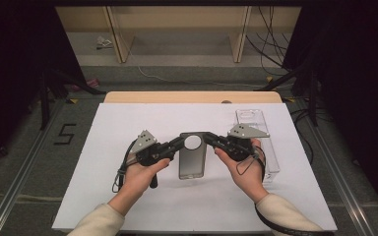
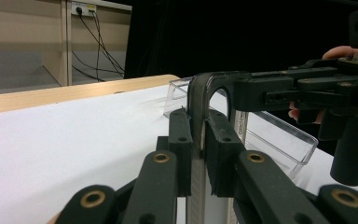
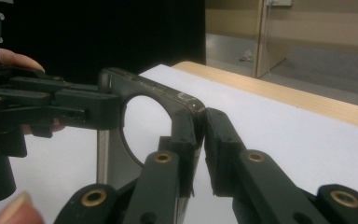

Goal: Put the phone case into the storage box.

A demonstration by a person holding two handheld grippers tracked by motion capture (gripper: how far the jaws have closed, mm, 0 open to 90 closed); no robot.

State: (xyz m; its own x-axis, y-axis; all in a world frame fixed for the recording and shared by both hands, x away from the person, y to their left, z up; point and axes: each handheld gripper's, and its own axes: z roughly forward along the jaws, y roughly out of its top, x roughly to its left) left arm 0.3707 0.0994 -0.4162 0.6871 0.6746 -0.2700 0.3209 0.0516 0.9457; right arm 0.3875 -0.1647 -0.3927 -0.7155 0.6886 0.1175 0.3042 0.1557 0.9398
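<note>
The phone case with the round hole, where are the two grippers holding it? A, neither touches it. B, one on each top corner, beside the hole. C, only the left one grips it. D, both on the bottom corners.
B: the left gripper and the right gripper each clamp a top corner of the phone case, either side of its round hole.

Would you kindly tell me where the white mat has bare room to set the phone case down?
The white mat is bare left of the left gripper, and along the near edge between the forearms. It is crowded at centre, around the phone case, right gripper and clear plastic box.
</note>
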